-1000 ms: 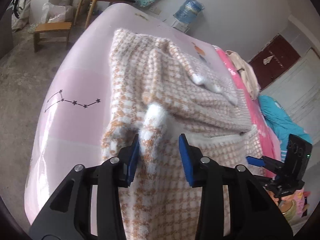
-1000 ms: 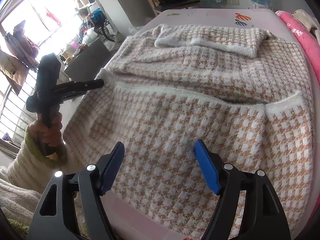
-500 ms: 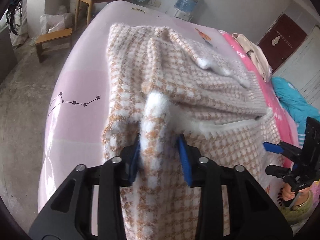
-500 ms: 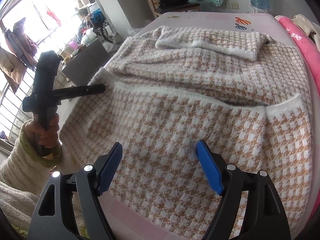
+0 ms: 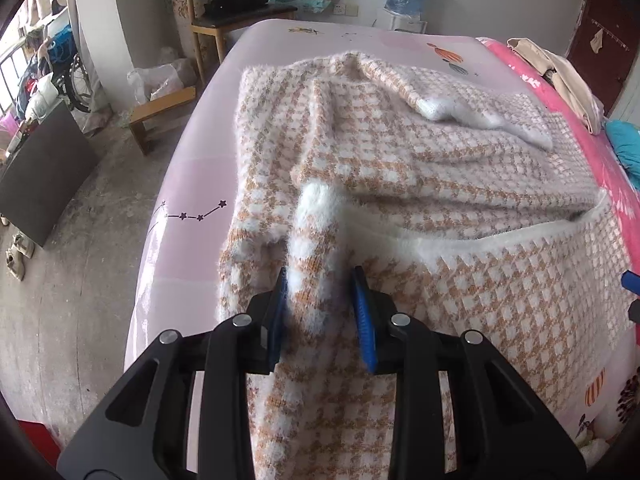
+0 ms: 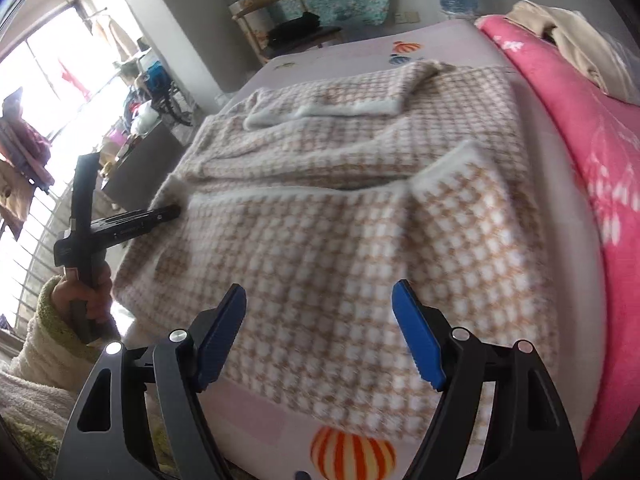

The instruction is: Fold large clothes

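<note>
Left wrist view: left gripper (image 5: 320, 300) fingers have clamped the sweater (image 5: 400, 184) cuff (image 5: 318, 216) at 12 o'clock since a second ago, right gripper (image 6: 320, 332) still wide open, so sleeve fold's starting.

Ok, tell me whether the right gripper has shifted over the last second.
Yes. The right gripper has pulled back toward the near edge of the sweater; the balloon print on the sheet now shows beneath it.

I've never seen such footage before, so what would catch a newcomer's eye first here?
A big fluffy orange-and-white checked garment spread across a pink-sheeted bed. The left claw pinches a raised fold of it with blue pads, while the right claw hangs wide open above its near edge.
</note>
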The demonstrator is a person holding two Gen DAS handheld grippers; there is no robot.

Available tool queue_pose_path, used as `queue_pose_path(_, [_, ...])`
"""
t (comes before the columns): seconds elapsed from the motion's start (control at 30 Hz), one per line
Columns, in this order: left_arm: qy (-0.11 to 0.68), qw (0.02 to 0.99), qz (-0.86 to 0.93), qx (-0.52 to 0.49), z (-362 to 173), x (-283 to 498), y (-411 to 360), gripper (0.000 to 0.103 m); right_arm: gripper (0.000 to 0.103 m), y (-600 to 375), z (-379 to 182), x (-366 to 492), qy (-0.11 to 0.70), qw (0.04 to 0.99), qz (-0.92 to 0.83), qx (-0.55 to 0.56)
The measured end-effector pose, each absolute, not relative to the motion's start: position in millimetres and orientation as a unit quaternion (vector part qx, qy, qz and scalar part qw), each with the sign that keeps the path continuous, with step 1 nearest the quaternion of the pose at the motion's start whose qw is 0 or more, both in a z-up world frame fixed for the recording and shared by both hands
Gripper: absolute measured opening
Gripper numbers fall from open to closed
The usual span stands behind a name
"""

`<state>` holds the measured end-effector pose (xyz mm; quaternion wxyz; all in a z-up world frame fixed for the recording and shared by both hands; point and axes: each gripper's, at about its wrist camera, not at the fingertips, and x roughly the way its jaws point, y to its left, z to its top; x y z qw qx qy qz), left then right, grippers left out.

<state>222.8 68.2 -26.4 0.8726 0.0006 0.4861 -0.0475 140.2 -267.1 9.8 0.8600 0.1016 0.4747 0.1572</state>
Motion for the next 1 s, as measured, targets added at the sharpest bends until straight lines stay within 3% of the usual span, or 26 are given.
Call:
queue_pose_path(0.27, [0.488, 0.872, -0.035, -0.003, -27.3, 222.6, 68.2, 0.03, 0.058, -327.5, 20.6, 168.1, 0.436, 0.883, 0.102, 0.142])
queue_pose_path(0.6, [0.493, 0.869, -0.026, -0.001, -28.0, 225.8, 64.0, 0.031, 0.035, -334.2, -18.7, 227.9, 0.48, 0.85, 0.117, 0.182])
queue_pose_path(1.0, [0.495, 0.868, -0.025, 0.01, -27.5, 226.8, 61.6, 0.031, 0.033, -328.1, -24.6, 207.7, 0.507, 0.841, 0.124, 0.146])
